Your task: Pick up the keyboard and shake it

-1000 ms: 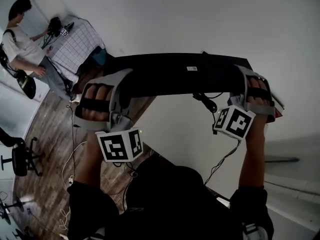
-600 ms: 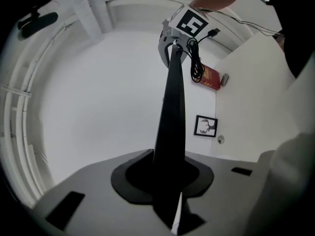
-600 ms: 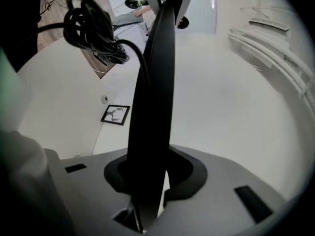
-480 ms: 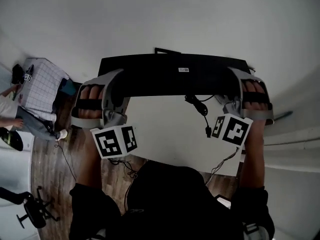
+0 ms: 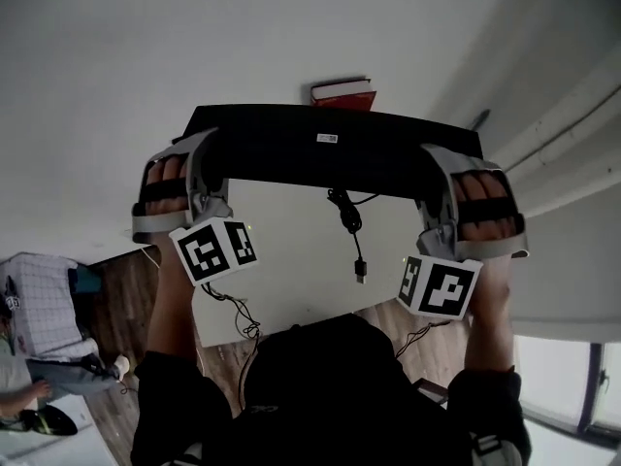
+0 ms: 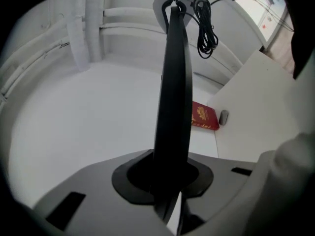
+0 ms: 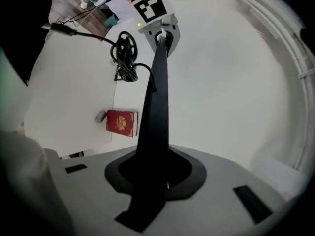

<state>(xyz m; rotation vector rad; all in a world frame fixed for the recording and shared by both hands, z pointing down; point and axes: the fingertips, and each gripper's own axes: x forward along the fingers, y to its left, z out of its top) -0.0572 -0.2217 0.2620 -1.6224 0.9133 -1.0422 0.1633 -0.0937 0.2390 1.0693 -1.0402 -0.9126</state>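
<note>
A white worktop (image 5: 291, 260) fills the middle of the head view. At its far edge, upper centre, lies a red booklet (image 5: 342, 93), with a small grey object (image 6: 224, 117) just beside it.

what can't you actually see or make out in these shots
Keys of the keyboard: the head view shows only its underside; both gripper views see it edge-on.
Print on the label there: head view, too small to read.
The red booklet: head view, partly hidden behind the keyboard; cover print too small in the gripper views.
The grey object beside it: left gripper view, too small to identify.
</note>
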